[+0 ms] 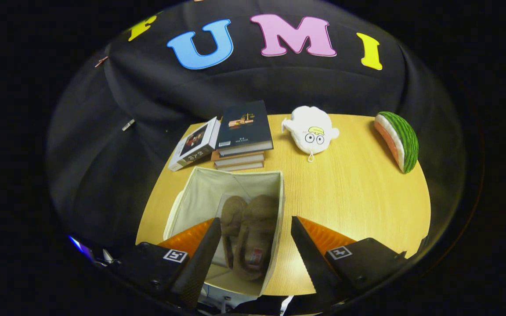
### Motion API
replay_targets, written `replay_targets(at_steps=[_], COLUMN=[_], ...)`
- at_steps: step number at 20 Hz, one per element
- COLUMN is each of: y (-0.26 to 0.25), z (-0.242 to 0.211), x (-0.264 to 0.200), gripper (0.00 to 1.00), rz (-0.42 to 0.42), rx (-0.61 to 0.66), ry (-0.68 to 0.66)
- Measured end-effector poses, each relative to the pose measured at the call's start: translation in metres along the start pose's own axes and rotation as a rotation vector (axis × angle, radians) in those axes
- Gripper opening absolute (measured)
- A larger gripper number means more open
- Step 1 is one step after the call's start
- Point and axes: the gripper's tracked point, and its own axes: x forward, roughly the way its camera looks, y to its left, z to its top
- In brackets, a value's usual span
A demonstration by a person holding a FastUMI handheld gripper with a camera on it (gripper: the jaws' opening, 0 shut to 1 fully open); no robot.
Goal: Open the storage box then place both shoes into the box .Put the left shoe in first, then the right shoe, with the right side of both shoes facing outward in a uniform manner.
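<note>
Claw (253, 228) stands released, its two orange-backed fingers (204, 245) spread wide and gripping nothing, poised above the open storage box (182, 202). Box is cream fabric, lid off, resting on the wooden surface (358, 197) with its mouth facing up toward the camera. Two brown shoes (248, 232) lie side by side inside the box, seen between the fingers; which is left and which right cannot be told. Beyond the box sits a stack of books (242, 140), with another book (193, 145) leaning beside it. A white plush toy (310, 129) lies farther along the surface, and a watermelon-slice plush (400, 138) rests near the far edge, well apart.
</note>
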Motion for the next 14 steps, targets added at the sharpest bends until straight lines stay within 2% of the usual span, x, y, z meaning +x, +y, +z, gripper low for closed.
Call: replay_targets(at_steps=[4, 10, 14], y=[-0.034, -0.091, -0.134], z=[0.05, 0.127, 0.164], x=[-0.03, -0.103, -0.154], gripper=[0.99, 0.99, 0.98], rz=[-0.028, -0.064, -0.087], rx=[-0.01, -0.12, -0.175], ry=[-0.194, -0.498, -0.632])
